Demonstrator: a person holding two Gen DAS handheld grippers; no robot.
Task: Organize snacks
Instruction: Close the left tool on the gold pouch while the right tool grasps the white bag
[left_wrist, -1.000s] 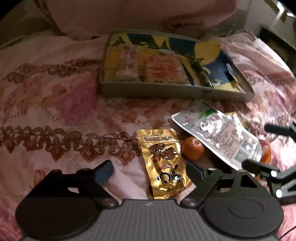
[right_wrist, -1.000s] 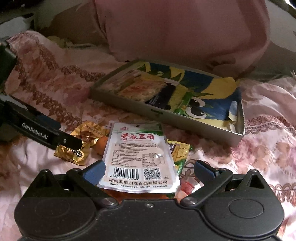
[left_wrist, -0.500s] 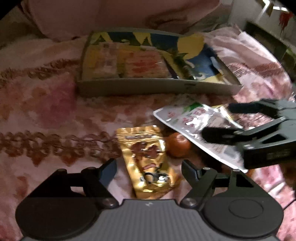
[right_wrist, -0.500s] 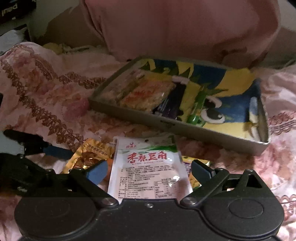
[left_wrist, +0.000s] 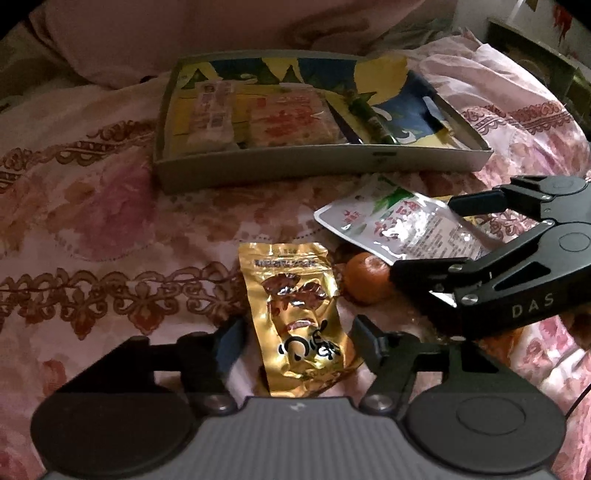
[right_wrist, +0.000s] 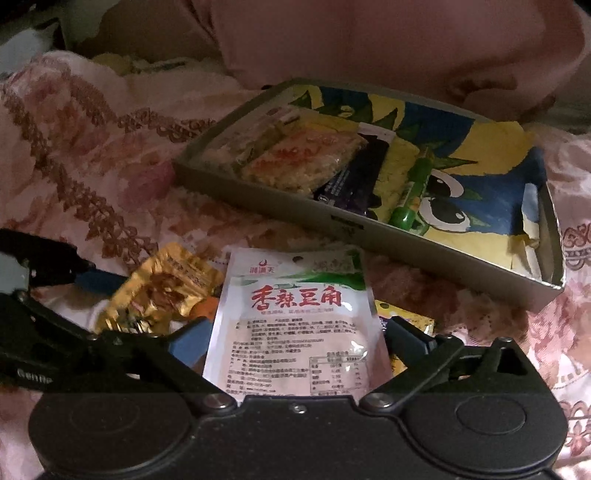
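Note:
A gold snack pouch (left_wrist: 299, 317) lies on the floral bedspread between the open fingers of my left gripper (left_wrist: 295, 339); it also shows in the right wrist view (right_wrist: 162, 291). A white pouch with red characters (right_wrist: 295, 325) lies between the open fingers of my right gripper (right_wrist: 295, 343); in the left wrist view the white pouch (left_wrist: 399, 225) has the right gripper (left_wrist: 424, 236) straddling it. A shallow grey box (left_wrist: 280, 166) with a cartoon lining holds several snack packets and a green tube (right_wrist: 410, 199).
A small orange (left_wrist: 365, 277) sits between the two pouches. A yellow packet (right_wrist: 410, 325) lies partly under the white pouch. A pink pillow (right_wrist: 369, 37) lies behind the box. The floral bedspread (left_wrist: 92, 221) extends to the left.
Both grippers have moved forward and lower over their pouches. The right gripper now straddles the white pouch, and the left gripper's fingers sit around the gold pouch.

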